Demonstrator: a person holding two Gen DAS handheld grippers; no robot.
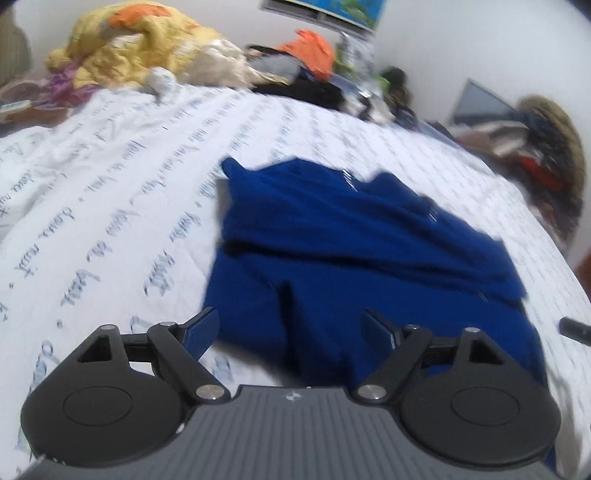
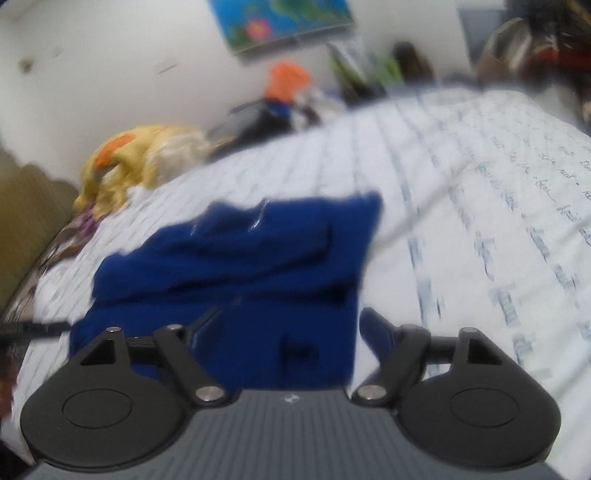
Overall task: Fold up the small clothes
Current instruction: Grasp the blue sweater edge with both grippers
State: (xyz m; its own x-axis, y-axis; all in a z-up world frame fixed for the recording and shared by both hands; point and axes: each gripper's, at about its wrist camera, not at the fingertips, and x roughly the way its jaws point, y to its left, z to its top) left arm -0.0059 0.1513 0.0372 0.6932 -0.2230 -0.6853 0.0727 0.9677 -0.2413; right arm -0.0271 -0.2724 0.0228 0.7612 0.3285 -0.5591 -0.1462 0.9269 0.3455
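bedsheet [image 1: 110, 184] has rows of blue cursive script, too blurred to read; no other legible text, labels or numbers

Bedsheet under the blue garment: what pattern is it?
White bedsheet with rows of bluish handwritten script; sharpest in the left wrist view.

One blue garment [image 1: 351, 258] on one white bedsheet with script print [image 1: 129, 177]. Two grippers, left [image 1: 291, 332] and right [image 2: 288, 332]. One yellow bundle [image 1: 136, 48], one orange cloth [image 1: 310, 48], one poster [image 2: 280, 22].
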